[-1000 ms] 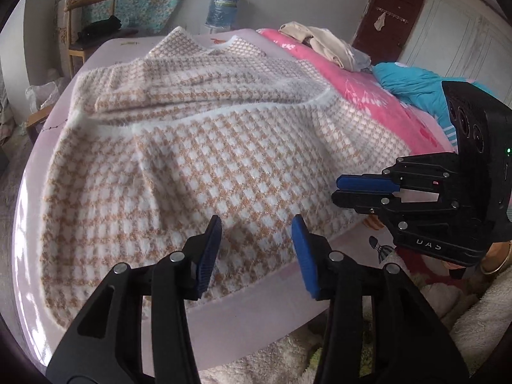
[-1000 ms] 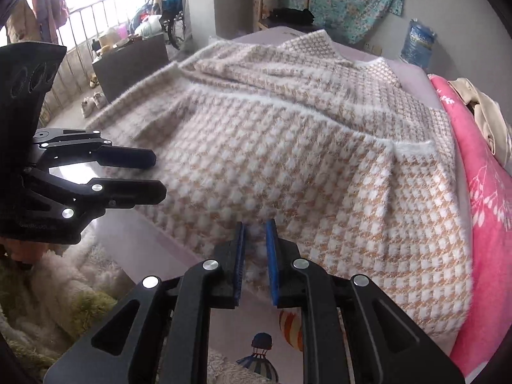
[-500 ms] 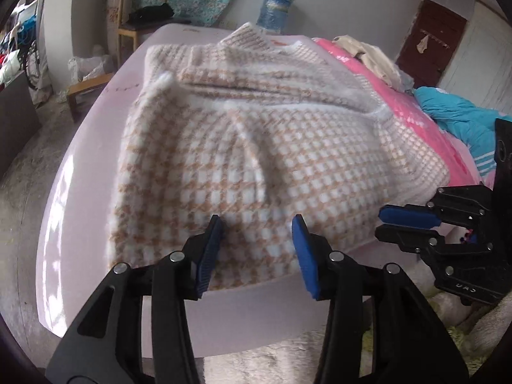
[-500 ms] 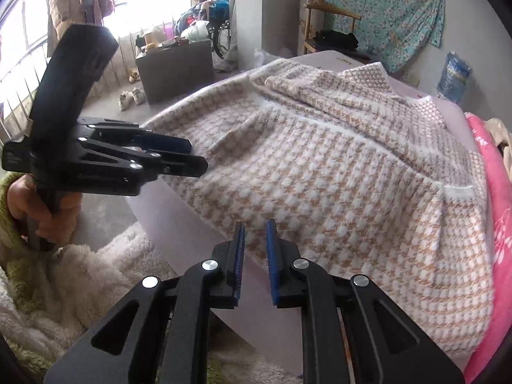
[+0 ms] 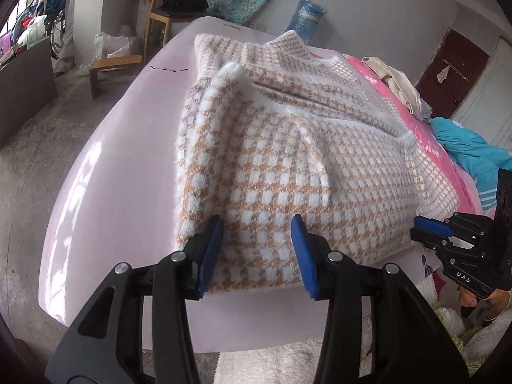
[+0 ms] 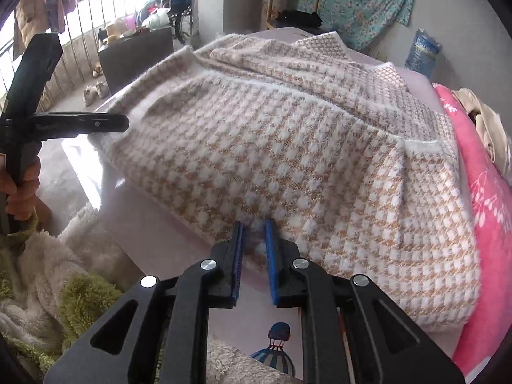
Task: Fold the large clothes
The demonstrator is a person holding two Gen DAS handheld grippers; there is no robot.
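Note:
A big fuzzy tan-and-white houndstooth garment (image 5: 288,160) (image 6: 288,147) lies spread and partly folded on the pale pink bed (image 5: 121,172). My left gripper (image 5: 256,220) is open, its blue pads straddling the near hem close to the garment's left corner without pressing it. In the right wrist view the left gripper (image 6: 121,124) shows edge-on by that same corner. My right gripper (image 6: 255,224) is shut to a narrow slit, tips at the near hem further right. White fuzz shows in the slit; no fabric is lifted. From the left wrist view the right gripper (image 5: 416,227) sits just off the garment's right edge.
A pink flowered blanket (image 6: 486,192) with cream clothes (image 5: 396,83) and a teal garment (image 5: 473,147) lies to the right. Behind the bed are a wooden chair (image 5: 179,9), a low stool (image 5: 112,67) and a water bottle (image 5: 304,16). Bare floor (image 5: 32,160) runs along the left.
My left gripper has slid left along the near hem to the garment's left corner and rolled. The right gripper nosed forward from the bare bed to the hem, jaws unchanged.

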